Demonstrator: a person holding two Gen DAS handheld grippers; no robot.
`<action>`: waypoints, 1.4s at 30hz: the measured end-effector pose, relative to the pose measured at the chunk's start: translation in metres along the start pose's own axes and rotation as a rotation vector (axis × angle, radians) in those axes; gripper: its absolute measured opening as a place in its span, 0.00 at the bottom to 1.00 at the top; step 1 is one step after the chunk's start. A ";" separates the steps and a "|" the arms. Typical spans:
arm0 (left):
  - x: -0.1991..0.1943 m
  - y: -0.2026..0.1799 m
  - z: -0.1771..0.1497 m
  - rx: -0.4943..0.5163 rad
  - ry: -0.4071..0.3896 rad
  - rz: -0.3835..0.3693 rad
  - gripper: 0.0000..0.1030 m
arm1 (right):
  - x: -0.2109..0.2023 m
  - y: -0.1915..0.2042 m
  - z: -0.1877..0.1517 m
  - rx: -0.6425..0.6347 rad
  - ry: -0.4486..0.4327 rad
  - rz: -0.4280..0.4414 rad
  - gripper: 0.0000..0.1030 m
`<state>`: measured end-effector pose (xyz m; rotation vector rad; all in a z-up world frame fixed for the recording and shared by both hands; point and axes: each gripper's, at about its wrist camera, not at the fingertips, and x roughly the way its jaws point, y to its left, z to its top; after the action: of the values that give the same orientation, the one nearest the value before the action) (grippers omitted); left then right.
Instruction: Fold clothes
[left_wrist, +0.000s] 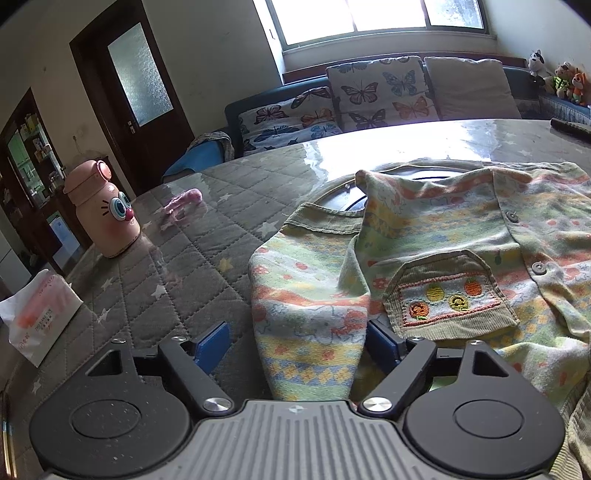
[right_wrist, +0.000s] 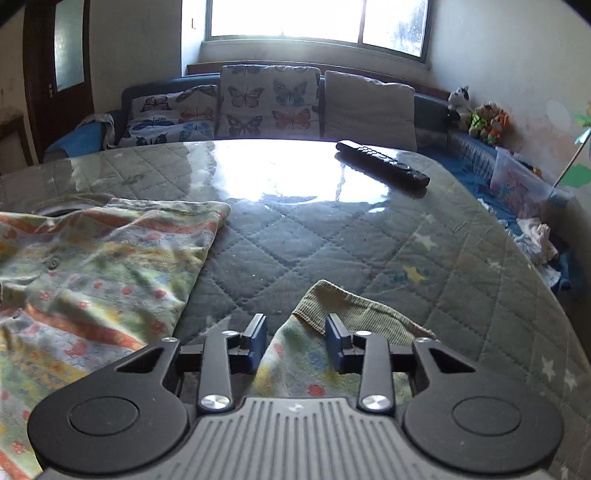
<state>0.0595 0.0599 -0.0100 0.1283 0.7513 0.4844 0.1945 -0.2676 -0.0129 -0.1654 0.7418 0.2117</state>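
Note:
A child's patterned cardigan (left_wrist: 461, 236) in green, yellow and orange, with buttons and an embroidered pocket (left_wrist: 447, 295), lies on the quilted table cover (left_wrist: 177, 236). Its left sleeve (left_wrist: 306, 295) runs between the open blue pads of my left gripper (left_wrist: 299, 341), which is wide open around it. In the right wrist view the cardigan body (right_wrist: 99, 266) lies at left, and the right sleeve with its green ribbed cuff (right_wrist: 347, 306) lies between the open pads of my right gripper (right_wrist: 295, 339).
A pink cartoon bottle (left_wrist: 105, 210), a tissue pack (left_wrist: 37, 317) and a small pink item (left_wrist: 183, 201) sit on the left of the table. A black remote (right_wrist: 382, 162) lies at the far right. A sofa with butterfly cushions (right_wrist: 266, 99) stands behind.

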 end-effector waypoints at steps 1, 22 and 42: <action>0.000 0.000 0.000 0.000 0.000 0.000 0.81 | -0.001 -0.001 0.000 0.005 -0.002 -0.004 0.13; 0.001 0.001 0.000 -0.002 0.002 0.003 0.83 | -0.128 -0.098 -0.070 0.305 -0.124 -0.132 0.02; 0.002 0.003 0.001 -0.003 0.009 0.006 0.86 | -0.075 -0.092 -0.075 0.269 -0.050 -0.106 0.20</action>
<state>0.0602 0.0636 -0.0091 0.1253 0.7596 0.4918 0.1148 -0.3832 -0.0093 0.0562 0.7021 0.0143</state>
